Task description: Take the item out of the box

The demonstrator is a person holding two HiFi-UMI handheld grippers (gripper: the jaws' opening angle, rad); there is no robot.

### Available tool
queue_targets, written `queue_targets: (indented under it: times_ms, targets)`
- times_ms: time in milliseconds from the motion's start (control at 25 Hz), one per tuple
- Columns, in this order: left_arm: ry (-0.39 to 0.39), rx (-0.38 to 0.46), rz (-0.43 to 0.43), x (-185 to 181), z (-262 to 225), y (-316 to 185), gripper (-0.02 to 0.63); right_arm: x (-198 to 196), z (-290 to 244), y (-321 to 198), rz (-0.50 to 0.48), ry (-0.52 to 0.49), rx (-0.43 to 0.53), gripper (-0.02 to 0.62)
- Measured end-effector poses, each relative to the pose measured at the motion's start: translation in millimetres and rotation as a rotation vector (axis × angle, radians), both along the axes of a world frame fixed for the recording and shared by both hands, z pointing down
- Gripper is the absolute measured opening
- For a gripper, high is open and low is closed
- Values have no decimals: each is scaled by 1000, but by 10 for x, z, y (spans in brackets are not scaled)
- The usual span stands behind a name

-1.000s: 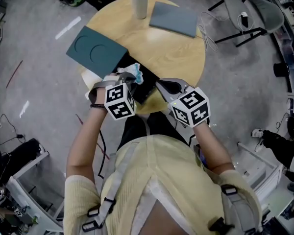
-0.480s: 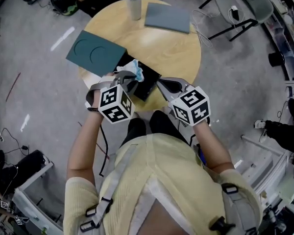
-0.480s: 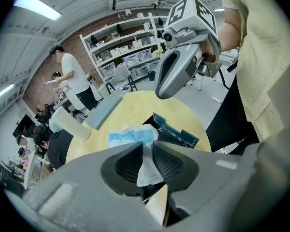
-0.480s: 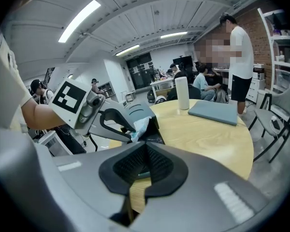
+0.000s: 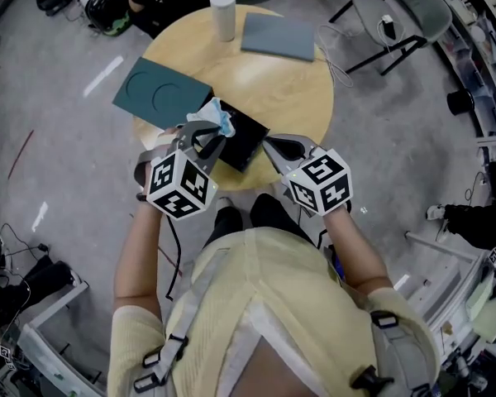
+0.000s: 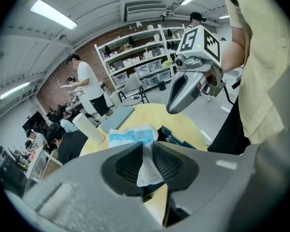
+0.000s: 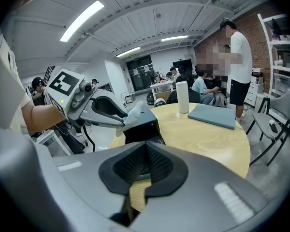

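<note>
The dark open box [image 5: 241,136] lies at the near edge of the round wooden table [image 5: 273,89]. My left gripper [image 5: 205,136] is shut on a white and pale blue packet [image 5: 221,121], held just above the box's left end. In the left gripper view the packet [image 6: 131,136] fans out beyond the pads of the left gripper [image 6: 144,152], above the box [image 6: 176,139]. My right gripper [image 5: 274,147] hovers at the box's right end, jaws together with nothing in them. The right gripper view shows the right gripper [image 7: 145,154], the box [image 7: 142,124] and the packet [image 7: 133,113].
A white cylinder [image 5: 222,13] and a grey-blue flat pad [image 5: 279,36] sit at the table's far side. A teal tray with two round recesses [image 5: 161,93] overhangs the left edge. A chair [image 5: 397,15] stands beyond the table. People stand and sit in the background.
The left gripper has tilted, its marker cube swinging down and left, with the packet still pinched above the box. The right gripper has hardly moved.
</note>
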State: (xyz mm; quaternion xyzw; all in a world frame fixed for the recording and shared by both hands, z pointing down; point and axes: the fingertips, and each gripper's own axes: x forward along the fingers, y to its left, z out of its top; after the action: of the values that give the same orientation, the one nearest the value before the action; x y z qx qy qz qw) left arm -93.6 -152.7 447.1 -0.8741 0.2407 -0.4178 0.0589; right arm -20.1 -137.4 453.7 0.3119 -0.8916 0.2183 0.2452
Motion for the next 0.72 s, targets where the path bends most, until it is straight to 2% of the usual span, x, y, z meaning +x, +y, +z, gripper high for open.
queue_targets:
  times_ms: [400,600,720]
  targets:
    - [192,-8,-222,-380,-239,44,74,-45,-115,32,-34,-5,25,5]
    - [320,-13,-329,-502,-367,97,74,-44,-137,7,-37,-13,32,5]
    - [354,-10,-379,-563,-375,147,74,-60,-148,21,-49,-9,40,5]
